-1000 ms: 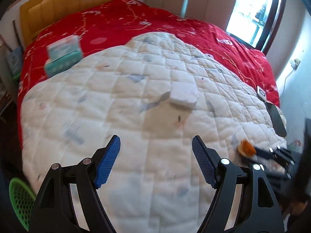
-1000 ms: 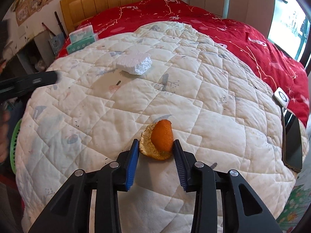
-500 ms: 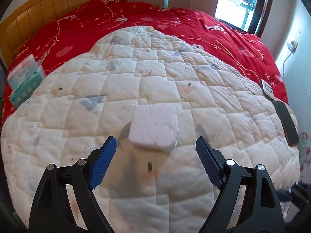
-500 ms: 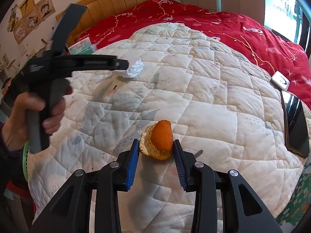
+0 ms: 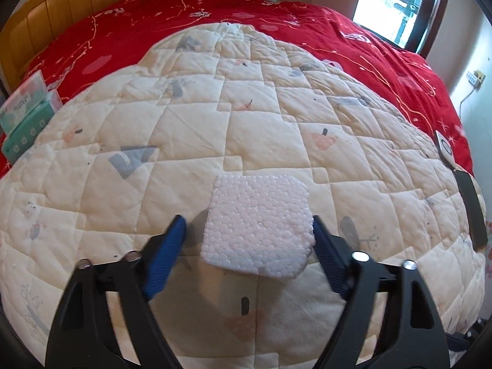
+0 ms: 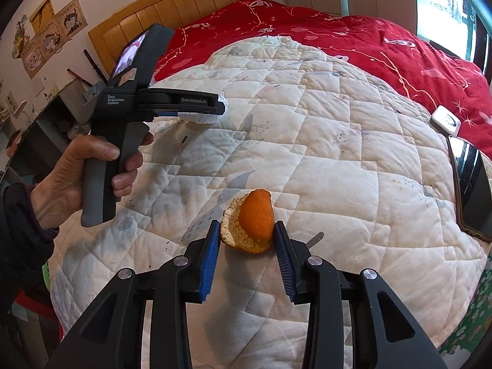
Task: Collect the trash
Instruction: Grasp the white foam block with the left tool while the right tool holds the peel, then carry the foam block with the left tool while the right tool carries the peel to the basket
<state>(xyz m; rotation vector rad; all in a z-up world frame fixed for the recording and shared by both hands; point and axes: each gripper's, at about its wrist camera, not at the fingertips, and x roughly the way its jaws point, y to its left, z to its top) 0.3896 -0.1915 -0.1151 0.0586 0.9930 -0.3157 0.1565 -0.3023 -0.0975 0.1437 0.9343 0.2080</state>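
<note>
A white foam block (image 5: pixel 259 224) lies on the cream quilt (image 5: pixel 184 141), between the open fingers of my left gripper (image 5: pixel 249 233). The right finger touches the block's edge; the left finger stands a little apart. In the right wrist view the left gripper (image 6: pixel 215 107) sits over the foam block (image 6: pixel 203 118). My right gripper (image 6: pixel 247 233) is shut on a piece of orange peel (image 6: pixel 250 223) and holds it just above the quilt (image 6: pixel 338 169).
A red bedspread (image 5: pixel 215 15) covers the far side of the bed, with a wooden headboard (image 6: pixel 184 3) behind. Tissue packs (image 5: pixel 24 113) lie at the left edge. A phone (image 6: pixel 469 181) and a white remote (image 6: pixel 446 120) lie at the right edge.
My left gripper has moved forward across the quilt until the foam block lies between its fingers. The right gripper still holds the orange peel in about the same place.
</note>
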